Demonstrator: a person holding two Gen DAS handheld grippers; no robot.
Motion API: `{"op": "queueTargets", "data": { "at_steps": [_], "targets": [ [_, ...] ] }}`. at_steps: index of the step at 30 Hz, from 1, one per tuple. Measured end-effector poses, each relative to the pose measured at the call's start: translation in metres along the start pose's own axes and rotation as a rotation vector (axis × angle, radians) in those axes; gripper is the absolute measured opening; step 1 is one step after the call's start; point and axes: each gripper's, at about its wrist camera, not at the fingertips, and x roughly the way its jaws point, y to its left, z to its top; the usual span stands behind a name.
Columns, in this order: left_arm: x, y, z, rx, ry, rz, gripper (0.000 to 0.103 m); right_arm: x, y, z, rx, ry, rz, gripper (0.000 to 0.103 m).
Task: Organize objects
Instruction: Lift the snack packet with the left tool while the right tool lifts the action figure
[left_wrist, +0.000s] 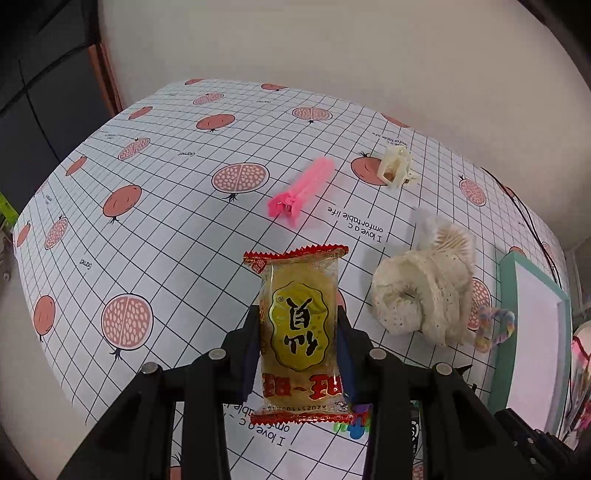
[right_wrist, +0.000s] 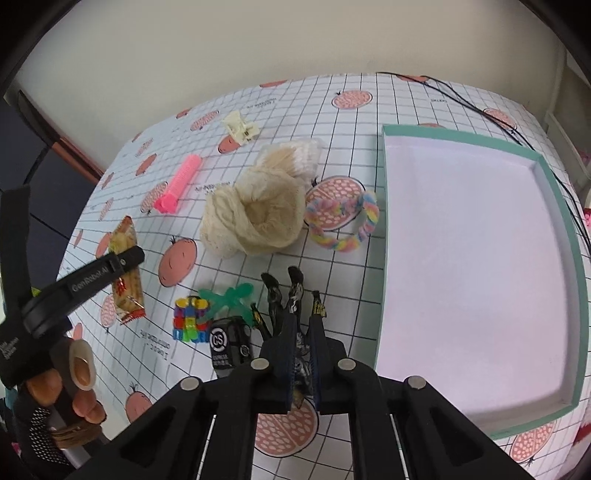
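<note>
My left tongs (left_wrist: 299, 332) pinch the yellow cellophane-wrapped snack bar with red ends (left_wrist: 300, 332), lifted above the pomegranate-print tabletop (left_wrist: 147, 206) | my right tongs (right_wrist: 303, 332) clamp a dark patterned bundle (right_wrist: 295, 295) | step: carrying both | next: lower them into the empty mint-rimmed white tray (right_wrist: 384, 206), then collect the cream cloth (right_wrist: 255, 218).

we see a yellow snack packet (left_wrist: 299, 332) with red crimped ends, held lengthwise above the cloth. a small black figure (right_wrist: 295, 299) stands upright beside the white, teal-rimmed tray (right_wrist: 388, 236).
</note>
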Motion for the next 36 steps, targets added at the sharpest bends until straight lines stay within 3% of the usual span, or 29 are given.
{"op": "queueTargets", "data": {
  "at_steps": [8,10,12,13,20,36],
  "targets": [
    [0.015,0.003,-0.002,-0.003,0.067,0.017,0.038,0.014,0.001,-0.007,-0.002,0.041,-0.017,0.009],
    [0.016,0.003,-0.002,-0.006,0.078,0.014,0.038,0.017,0.001,-0.007,0.001,0.048,-0.024,0.016],
    [0.018,0.003,-0.003,-0.008,0.085,0.012,0.038,0.019,0.0,-0.008,0.002,0.053,-0.029,0.041],
    [0.019,0.004,-0.003,-0.007,0.087,0.009,0.038,0.019,0.0,-0.008,0.001,0.052,-0.034,0.044],
    [0.019,0.001,-0.004,-0.001,0.1,0.001,0.038,0.027,0.008,-0.009,-0.021,0.075,-0.043,0.044],
    [0.025,-0.004,-0.007,0.01,0.137,-0.008,0.038,0.055,0.033,-0.016,-0.102,0.136,-0.156,0.043]
  ]
}}
